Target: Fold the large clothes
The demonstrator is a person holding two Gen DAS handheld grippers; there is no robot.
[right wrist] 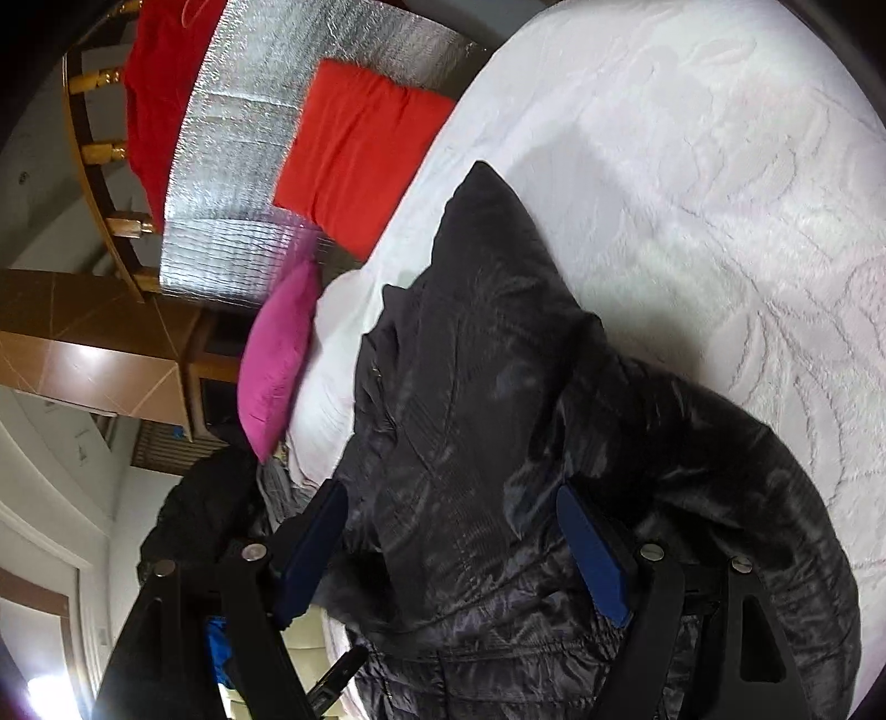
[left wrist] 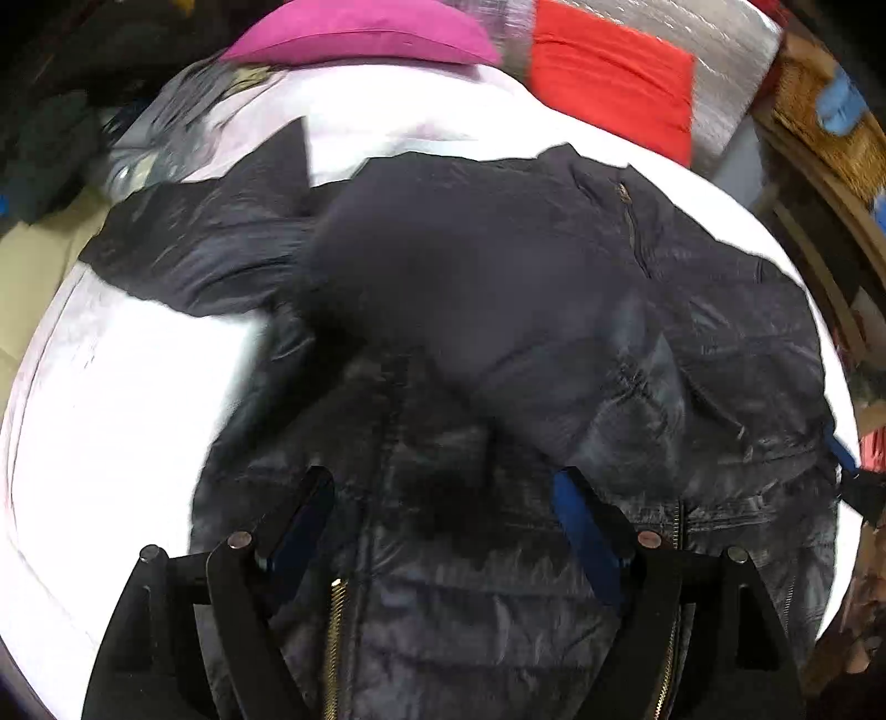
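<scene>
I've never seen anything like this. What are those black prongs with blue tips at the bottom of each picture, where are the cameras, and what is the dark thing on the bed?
There is no robot here: a person holds a two-fingered grasping tool in each hand, and a wide-angle camera on each tool looks forward along its fingers. One picture comes from the left tool, the other from the right tool. The blue strips are the finger pads.

The dark thing is a black puffer jacket with gold zips, lying crumpled on a white bedspread. At the head of the bed lie a pink pillow and a red pillow.

Both tools stand open above the jacket; nothing is gripped. The job is folding it.
</scene>
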